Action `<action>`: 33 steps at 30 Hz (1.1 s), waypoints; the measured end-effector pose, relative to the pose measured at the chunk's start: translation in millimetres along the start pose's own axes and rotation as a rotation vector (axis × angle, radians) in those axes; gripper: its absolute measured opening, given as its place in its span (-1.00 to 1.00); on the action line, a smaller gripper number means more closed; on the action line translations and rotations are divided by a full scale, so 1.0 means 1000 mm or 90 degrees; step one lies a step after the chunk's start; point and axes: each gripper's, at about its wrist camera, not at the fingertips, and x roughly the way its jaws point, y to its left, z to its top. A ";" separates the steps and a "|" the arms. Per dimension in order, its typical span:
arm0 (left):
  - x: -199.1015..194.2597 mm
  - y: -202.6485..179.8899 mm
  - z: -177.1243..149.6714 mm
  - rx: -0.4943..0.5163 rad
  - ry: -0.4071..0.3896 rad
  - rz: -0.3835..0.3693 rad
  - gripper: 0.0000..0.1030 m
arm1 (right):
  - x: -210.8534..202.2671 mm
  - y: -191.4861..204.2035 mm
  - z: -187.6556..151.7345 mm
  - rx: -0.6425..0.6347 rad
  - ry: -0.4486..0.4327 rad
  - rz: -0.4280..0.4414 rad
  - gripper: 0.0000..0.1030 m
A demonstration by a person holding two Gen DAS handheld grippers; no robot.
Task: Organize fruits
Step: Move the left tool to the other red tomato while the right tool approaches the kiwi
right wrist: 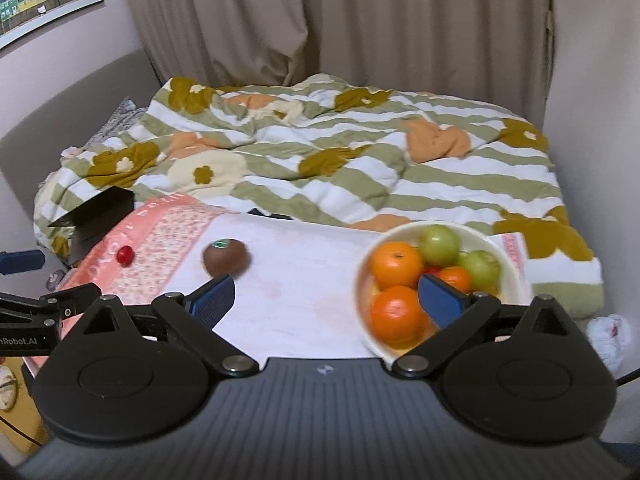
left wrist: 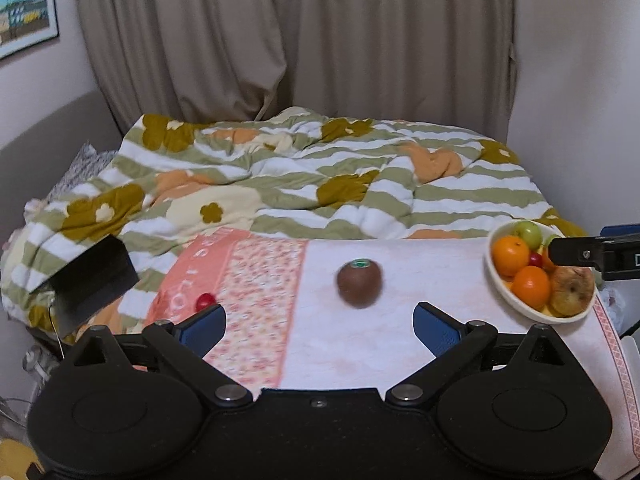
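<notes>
My left hand-held gripper stands wide with nothing between its blue pads, above the bench covered in a white and pink floral cloth. Just ahead of it lies a round brown fruit with a green sticker; a small red cherry-like fruit sits near its left pad. My right hand-held gripper is also spread wide and empty, its right pad over the cream bowl holding oranges and green apples.
</notes>
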 end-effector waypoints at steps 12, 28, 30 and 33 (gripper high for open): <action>0.059 0.098 0.005 0.057 0.036 -0.041 0.96 | 0.054 0.083 0.010 0.069 0.034 -0.061 1.00; 0.167 0.158 -0.002 0.102 0.126 -0.125 0.36 | 0.147 0.137 0.001 0.117 0.097 -0.148 1.00; 0.175 0.159 -0.002 0.097 0.129 -0.132 0.31 | 0.157 0.139 0.000 0.115 0.107 -0.149 1.00; 0.184 0.158 -0.002 0.088 0.133 -0.141 0.13 | 0.169 0.139 0.000 0.114 0.119 -0.149 1.00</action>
